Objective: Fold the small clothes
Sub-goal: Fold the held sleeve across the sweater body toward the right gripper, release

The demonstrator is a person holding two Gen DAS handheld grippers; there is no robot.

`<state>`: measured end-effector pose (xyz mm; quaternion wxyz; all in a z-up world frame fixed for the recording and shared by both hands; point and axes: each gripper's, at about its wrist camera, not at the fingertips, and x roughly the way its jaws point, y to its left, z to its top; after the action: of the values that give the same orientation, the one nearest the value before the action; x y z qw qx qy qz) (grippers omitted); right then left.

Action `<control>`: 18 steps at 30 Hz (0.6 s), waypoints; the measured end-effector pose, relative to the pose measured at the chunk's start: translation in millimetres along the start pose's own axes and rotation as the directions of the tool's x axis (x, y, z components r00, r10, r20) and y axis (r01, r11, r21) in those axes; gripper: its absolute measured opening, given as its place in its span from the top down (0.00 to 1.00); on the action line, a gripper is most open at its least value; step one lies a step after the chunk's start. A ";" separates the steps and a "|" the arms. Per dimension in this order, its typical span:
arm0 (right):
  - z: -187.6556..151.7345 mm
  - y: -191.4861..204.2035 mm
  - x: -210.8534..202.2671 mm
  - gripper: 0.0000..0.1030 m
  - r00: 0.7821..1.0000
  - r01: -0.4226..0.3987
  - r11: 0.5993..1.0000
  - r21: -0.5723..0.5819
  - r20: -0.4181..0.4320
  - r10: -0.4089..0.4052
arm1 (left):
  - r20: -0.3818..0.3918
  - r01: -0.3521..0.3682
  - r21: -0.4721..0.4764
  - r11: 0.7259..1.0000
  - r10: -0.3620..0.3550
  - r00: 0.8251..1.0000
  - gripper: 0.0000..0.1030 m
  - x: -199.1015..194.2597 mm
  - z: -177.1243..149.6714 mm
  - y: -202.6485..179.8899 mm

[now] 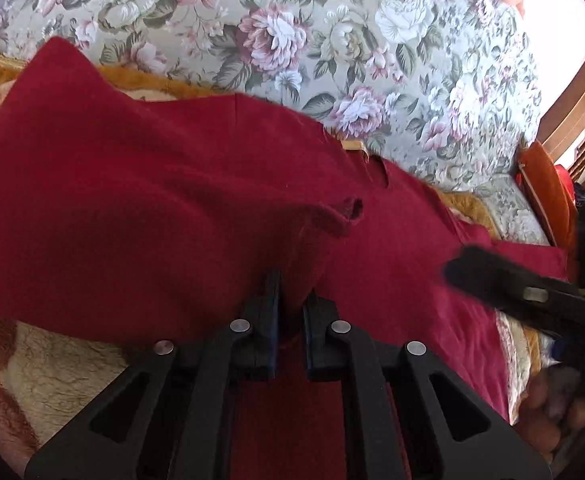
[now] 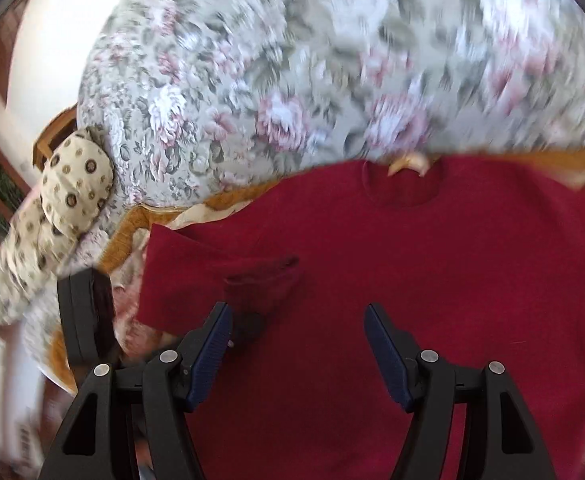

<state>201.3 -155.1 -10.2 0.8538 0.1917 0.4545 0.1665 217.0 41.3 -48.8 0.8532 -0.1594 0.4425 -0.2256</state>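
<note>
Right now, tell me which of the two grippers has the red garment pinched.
The left gripper: its pads are shut on a bunched fold of the red garment. The right gripper hangs open above the cloth, nothing between its pads.

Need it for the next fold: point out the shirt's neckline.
In the right wrist view, the neckline sits at the red shirt's far edge, beside the floral cushion.

Floral sofa in a bright room

The sofa's backrest [image 1: 332, 60] is pale with pink roses and green leaves; a plush tan blanket [image 1: 64, 392] with a gold border covers the seat. A medallion-print cushion [image 2: 72, 184] rests at its end, against white walls and wooden slats [image 1: 584, 128].
</note>
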 end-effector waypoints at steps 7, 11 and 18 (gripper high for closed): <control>5.8 -20.3 51.5 0.36 0.982 -0.161 0.945 0.283 -0.055 0.183 | 0.019 -0.014 0.013 1.000 0.014 1.000 0.90 -5.9 1.1 -2.4; 14.1 -17.2 59.8 0.36 0.953 -0.268 0.892 0.364 -0.039 0.301 | 0.031 0.003 0.061 0.998 -0.005 1.000 0.73 -10.2 2.2 -11.9; 15.0 -12.8 71.0 0.48 0.963 -0.170 0.920 0.354 -0.138 0.231 | 0.041 0.004 0.119 0.993 -0.009 0.999 0.60 -16.8 -6.9 -23.2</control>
<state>253.1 -136.3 -59.2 0.7425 0.3656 0.5284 0.1892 197.1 30.0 -30.1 0.8695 -0.1142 0.4100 -0.2508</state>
